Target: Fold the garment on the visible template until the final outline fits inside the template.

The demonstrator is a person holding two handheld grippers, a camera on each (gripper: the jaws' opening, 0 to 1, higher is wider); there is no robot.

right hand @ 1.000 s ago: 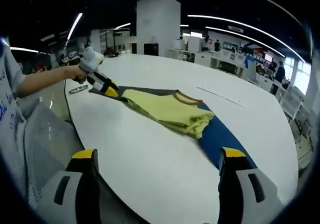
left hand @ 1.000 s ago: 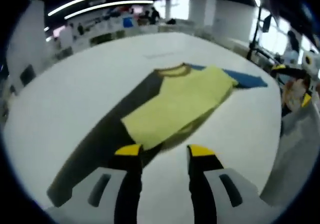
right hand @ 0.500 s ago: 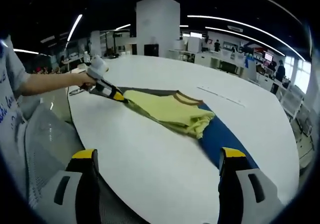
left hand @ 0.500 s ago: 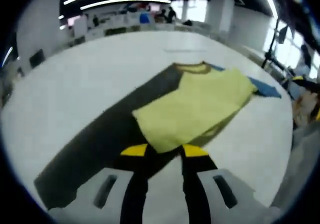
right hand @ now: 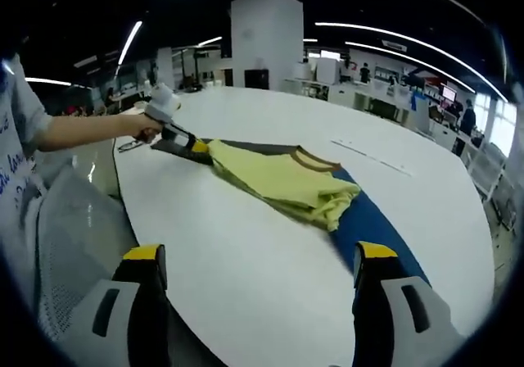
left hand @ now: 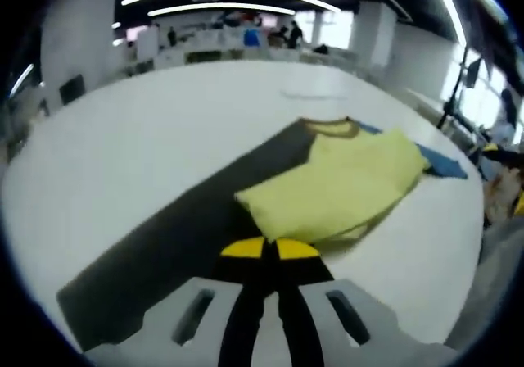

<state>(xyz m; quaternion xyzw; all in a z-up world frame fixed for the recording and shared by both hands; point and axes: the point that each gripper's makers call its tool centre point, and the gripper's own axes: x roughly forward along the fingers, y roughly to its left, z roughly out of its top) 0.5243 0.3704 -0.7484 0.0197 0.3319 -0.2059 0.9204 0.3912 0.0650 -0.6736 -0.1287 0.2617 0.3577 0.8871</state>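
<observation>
A yellow garment with a brown collar lies folded on a long template strip, dark grey at one end and blue at the other. My left gripper is shut, its yellow tips meeting on the garment's near corner. In the right gripper view the garment rests across the grey and blue template, with the left gripper pinching its far-left corner. My right gripper hangs open over the table's near edge, well short of the garment.
The white table is wide and round-edged. A person's forearm reaches in from the left, beside grey cloth. A small dark object lies near the table edge. Desks and a pillar stand behind.
My left gripper has moved up to the garment's corner and its jaws have gone from open to shut on it. The right gripper stays open and has barely moved.
</observation>
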